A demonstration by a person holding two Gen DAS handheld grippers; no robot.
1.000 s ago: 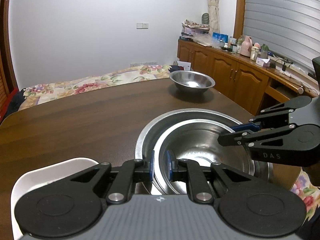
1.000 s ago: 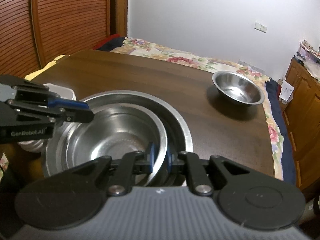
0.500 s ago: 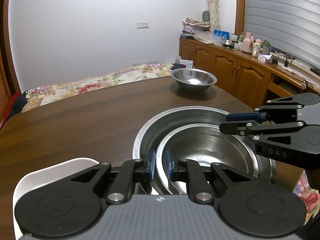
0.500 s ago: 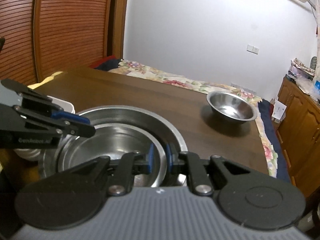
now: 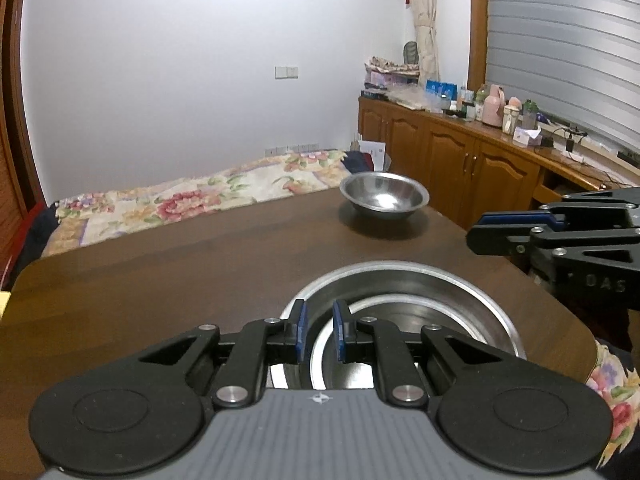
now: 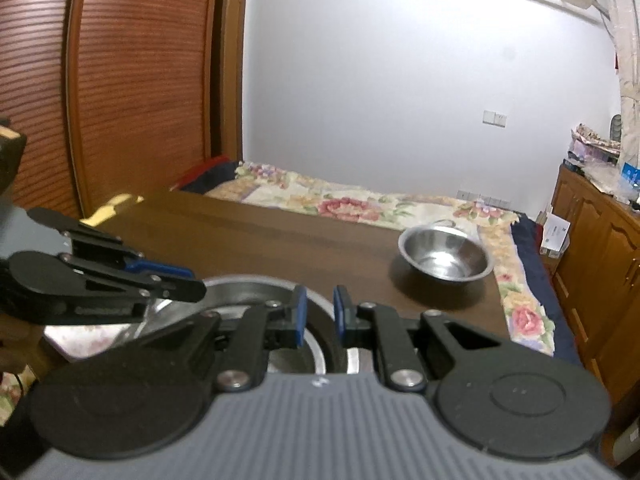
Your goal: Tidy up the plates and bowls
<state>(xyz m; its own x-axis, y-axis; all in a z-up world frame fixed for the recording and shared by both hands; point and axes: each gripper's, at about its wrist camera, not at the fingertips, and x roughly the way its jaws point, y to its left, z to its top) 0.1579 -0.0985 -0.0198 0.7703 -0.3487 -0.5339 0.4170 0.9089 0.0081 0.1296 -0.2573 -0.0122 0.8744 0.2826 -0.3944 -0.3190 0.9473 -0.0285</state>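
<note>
On the brown table [image 5: 160, 280] two steel bowls sit nested, the inner bowl [image 5: 400, 328] inside the big bowl [image 5: 400, 276], close under both tools. A third, small bowl [image 5: 383, 194] stands alone, well apart toward the far edge by the flowered bedspread [image 5: 180, 200].

The left gripper [image 5: 319, 330] hangs over the near rim of the nested pair with its blue pads narrowed almost together. Whether they pinch the inner bowl's rim I cannot tell — the gap seems to show bowl wall rather than a clamped edge. The right gripper [image 6: 319, 316] is likewise nearly closed and seems clear above the rim on its side, holding nothing.

These bowls look like thin, stiff stainless steel: probably light, not fragile, but smooth and slippery against the pads, and likely to clang or slide on the polished wood. The thin rolled rim is the sensible place to grip — one pad inside, one outside. A single-rim pinch would let a bowl swing, so a level lift matters.

Readable writing is scarce: "DAS" shows on the right gripper's body in the left view; the lettering on the left one is blurred.
</note>
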